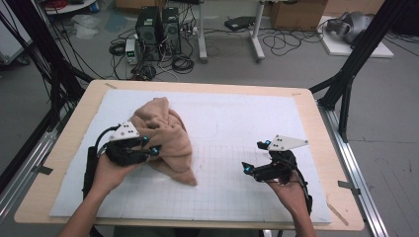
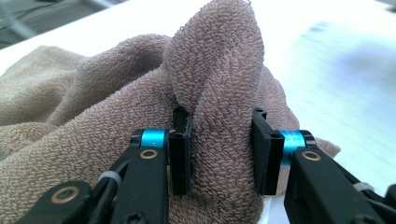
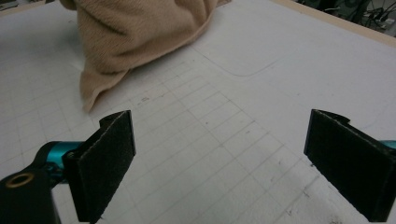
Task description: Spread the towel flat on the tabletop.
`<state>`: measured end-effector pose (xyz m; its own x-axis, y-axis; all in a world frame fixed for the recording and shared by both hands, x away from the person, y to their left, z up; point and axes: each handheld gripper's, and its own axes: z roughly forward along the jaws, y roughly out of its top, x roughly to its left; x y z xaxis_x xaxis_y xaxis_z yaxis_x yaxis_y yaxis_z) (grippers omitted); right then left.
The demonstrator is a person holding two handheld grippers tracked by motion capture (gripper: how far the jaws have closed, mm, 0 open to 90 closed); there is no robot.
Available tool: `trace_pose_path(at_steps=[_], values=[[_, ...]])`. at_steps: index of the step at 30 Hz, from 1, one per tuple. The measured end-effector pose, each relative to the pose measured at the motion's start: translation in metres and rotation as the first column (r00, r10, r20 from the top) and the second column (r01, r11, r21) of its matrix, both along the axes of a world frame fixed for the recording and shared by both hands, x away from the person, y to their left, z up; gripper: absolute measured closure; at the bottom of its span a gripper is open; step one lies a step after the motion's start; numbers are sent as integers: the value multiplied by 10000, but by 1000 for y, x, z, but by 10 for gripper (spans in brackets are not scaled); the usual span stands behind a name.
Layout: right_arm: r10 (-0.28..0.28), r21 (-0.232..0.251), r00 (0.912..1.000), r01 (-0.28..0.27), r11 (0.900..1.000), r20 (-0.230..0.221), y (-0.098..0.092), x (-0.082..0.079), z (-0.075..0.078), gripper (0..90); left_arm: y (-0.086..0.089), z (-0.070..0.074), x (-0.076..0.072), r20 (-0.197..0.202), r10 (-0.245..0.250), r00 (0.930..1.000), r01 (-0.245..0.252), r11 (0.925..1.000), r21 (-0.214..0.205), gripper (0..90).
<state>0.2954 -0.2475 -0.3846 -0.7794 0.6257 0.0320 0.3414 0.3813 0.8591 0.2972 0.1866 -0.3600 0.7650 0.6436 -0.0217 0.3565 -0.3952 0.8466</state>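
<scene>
A tan terry towel (image 1: 165,136) lies bunched in a tall heap on the white gridded mat (image 1: 237,123), left of centre. My left gripper (image 1: 150,145) is at the heap's left side, and in the left gripper view (image 2: 222,154) its two pads press on a thick fold of the towel (image 2: 219,93) that stands up between them. My right gripper (image 1: 254,158) hovers over the mat's right half, well apart from the towel, its jaws wide apart with nothing between them (image 3: 219,163). The towel's lower corner (image 3: 135,42) shows at the top left of the right gripper view.
The mat covers a wooden table (image 1: 316,128) with bare strips along its edges. Black frame posts (image 1: 356,54) stand at the back right and back left. Computers and cables (image 1: 158,34) sit on the floor beyond the table.
</scene>
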Motion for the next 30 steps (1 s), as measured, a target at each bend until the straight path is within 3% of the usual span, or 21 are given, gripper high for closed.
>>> trace_pose_path(at_steps=[2, 4, 5, 6, 10, 14, 22, 27, 30], values=[[31, -8, 10000, -31, 10000, -34, 1, -1, 1, 79, -4, 0, -6, 4, -158, 9999, 158, 9999, 1, 650], [175, -76, 9998, -174, 9998, 91, 4, -3, 3, 79, -12, -3, -24, 62, -514, 9987, 514, 9987, -67, 649], [227, -76, 9997, -227, 9997, 68, 5, -4, 4, 79, -12, -3, -24, 62, -514, 9987, 514, 9987, -67, 648], [229, -98, 9997, -228, 9997, 75, 5, -4, 4, 79, -15, -9, -32, 169, -517, 9985, 515, 9986, 142, 646], [291, -41, 9995, -291, 9996, -81, 9, -2, 1, 80, -9, -26, -35, -73, -398, 9992, 399, 9991, 158, 618], [522, -72, 9983, -524, 9986, -247, 20, 3, -4, 80, -7, -30, -37, -133, -446, 9989, 448, 9989, 119, 498], [1039, -338, 9939, -1051, 9939, -363, 45, 13, -7, 143, 13, -6, -40, 225, -412, 9989, 418, 9987, -286, 367], [1315, -297, 9905, -1327, 9907, -398, 60, 17, -6, 192, 24, 6, -36, 512, -300, 9982, 313, 9992, -258, 366], [1606, -273, 9862, -1618, 9864, -409, 68, 20, -5, 249, 28, 5, -31, 460, -216, 9987, 230, 9992, -315, 366]])
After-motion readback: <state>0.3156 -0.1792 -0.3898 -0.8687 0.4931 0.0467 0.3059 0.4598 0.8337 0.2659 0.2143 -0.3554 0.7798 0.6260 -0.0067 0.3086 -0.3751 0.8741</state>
